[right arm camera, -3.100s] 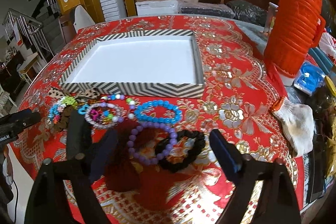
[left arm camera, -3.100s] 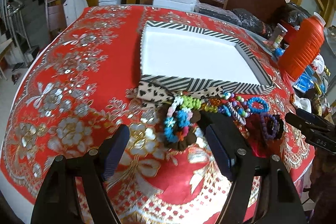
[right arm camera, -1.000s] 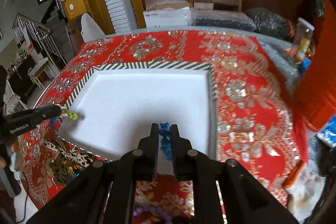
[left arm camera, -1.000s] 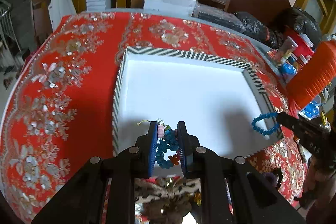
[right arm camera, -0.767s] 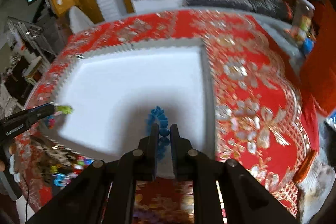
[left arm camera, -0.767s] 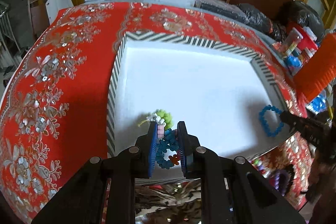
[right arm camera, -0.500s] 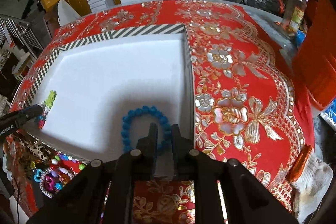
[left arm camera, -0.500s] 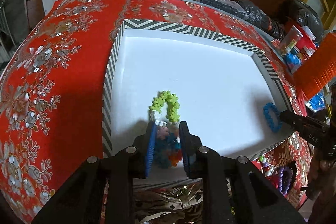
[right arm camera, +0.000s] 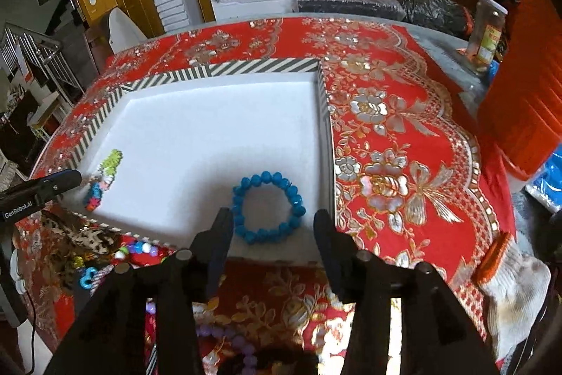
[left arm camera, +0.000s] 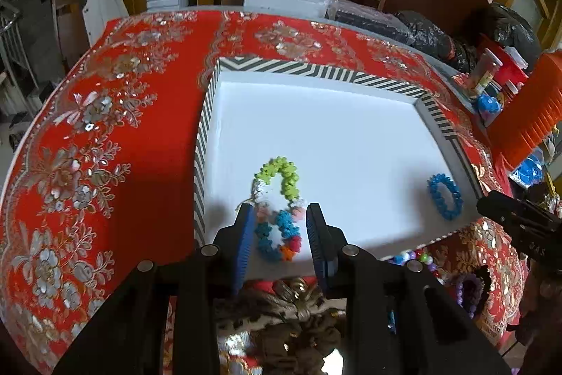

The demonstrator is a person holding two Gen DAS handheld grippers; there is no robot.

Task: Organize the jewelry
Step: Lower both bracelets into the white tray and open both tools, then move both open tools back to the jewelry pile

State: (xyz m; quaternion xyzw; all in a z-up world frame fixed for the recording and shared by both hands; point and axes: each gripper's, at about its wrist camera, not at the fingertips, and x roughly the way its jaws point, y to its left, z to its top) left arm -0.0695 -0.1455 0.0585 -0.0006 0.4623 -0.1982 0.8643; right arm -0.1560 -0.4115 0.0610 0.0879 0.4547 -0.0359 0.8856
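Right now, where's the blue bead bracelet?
In the right wrist view, the blue bead bracelet lies flat on the white floor of the striped tray, near its right wall, just beyond the opening right gripper.

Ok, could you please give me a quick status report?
Both tools opening, holding nothing. Multicolour bracelet and blue bracelet lying in striped tray. Nothing in the way.

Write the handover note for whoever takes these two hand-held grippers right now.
Left hand-held gripper: jaws opening, the multicolour bracelet lies between them on the tray floor, pads off it.
Right hand-held gripper: jaws opening, the blue bead bracelet lies flat just ahead of them, not gripped.
Striped tray: holds those two bracelets, one near each front corner.
Done: two pieces placed.
Left: the remaining pile of beaded bracelets and the purple bracelet on the red tablecloth in front of the tray.
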